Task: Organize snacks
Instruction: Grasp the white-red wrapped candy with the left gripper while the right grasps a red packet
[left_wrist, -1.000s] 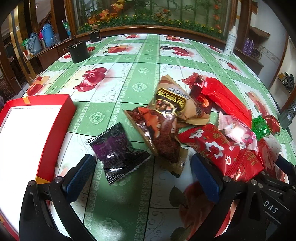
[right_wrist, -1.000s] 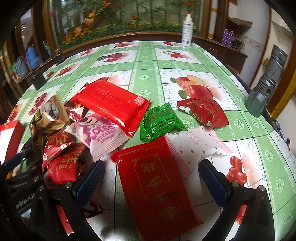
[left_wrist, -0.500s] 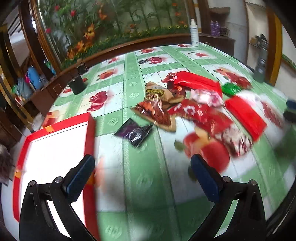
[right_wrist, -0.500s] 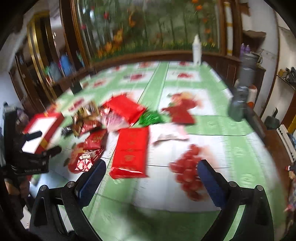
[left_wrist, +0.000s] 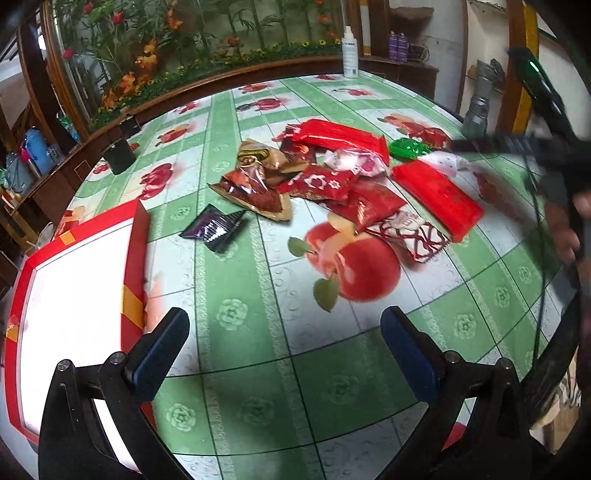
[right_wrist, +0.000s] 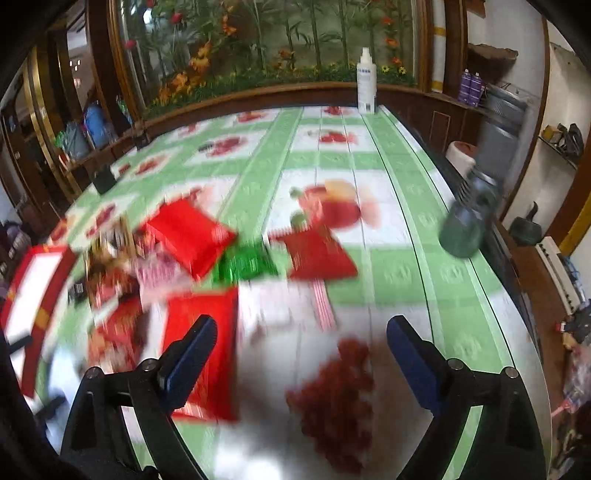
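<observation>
Snacks (left_wrist: 332, 184) lie heaped mid-table, none yet in the red box (left_wrist: 136, 236) alongside; left gripper (left_wrist: 284, 354) hangs wide and empty; right gripper (right_wrist: 301, 354), empty, is narrowing slightly, apparently poised to pick.

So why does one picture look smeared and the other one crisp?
Right wrist view: the snack packets and tablecloth streak with motion blur, the spray bottle far less. Left wrist view: mostly sharp, fisheye bending the table edge; only the other hand at right blurs.
</observation>
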